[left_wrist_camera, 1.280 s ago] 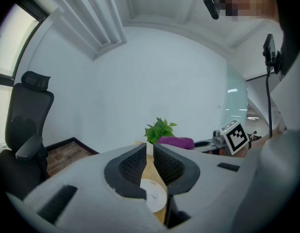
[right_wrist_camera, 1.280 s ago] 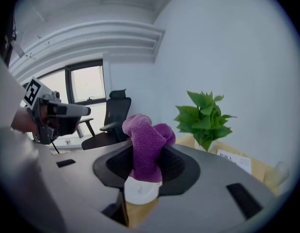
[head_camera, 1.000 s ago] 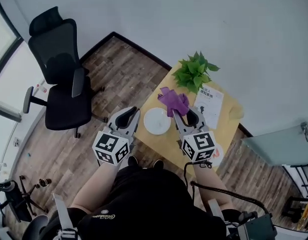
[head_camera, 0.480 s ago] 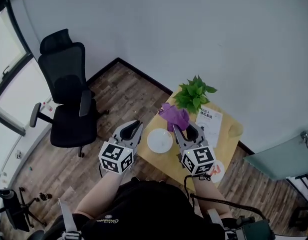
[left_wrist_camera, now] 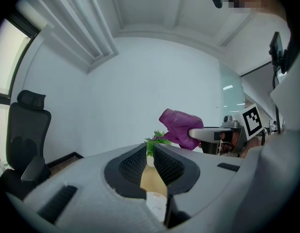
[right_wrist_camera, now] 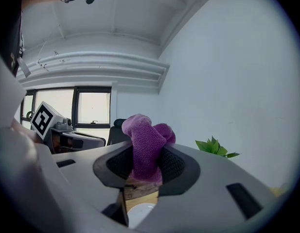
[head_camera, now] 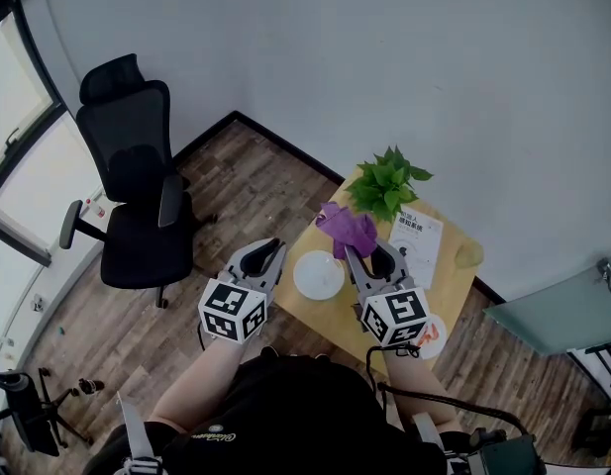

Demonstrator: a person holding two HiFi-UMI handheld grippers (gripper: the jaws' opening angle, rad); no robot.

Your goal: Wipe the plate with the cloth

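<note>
The small round white plate (head_camera: 318,274) lies flat on the little yellow wooden worktop (head_camera: 446,285), with both tools held on the near side of it. The right gripper (head_camera: 370,253) has its jaws clamped on the bunched purple terry cloth (head_camera: 346,228). The cloth sticks out beyond the tips, over the far right side of the plate and, as far as the views show, not touching it. The left gripper (head_camera: 268,251), just left of the plate, has its jaws drawn nearly together, with only a thin slit between them and nothing in it.

The step in hand looks like bringing the cloth down onto the plate. To do it well, tip the right gripper so the loose wad meets the plate rather than the hard jaw tips. Press lightly, since the plate is probably light and smooth and may skid. The left gripper is well placed to steady the plate at its left rim before wiping starts. Keep the strokes inside the rim, away from the green leafy potted plant (head_camera: 387,184) beyond the plate and the printed paper sheet (head_camera: 416,234) to the plate's right.
</note>
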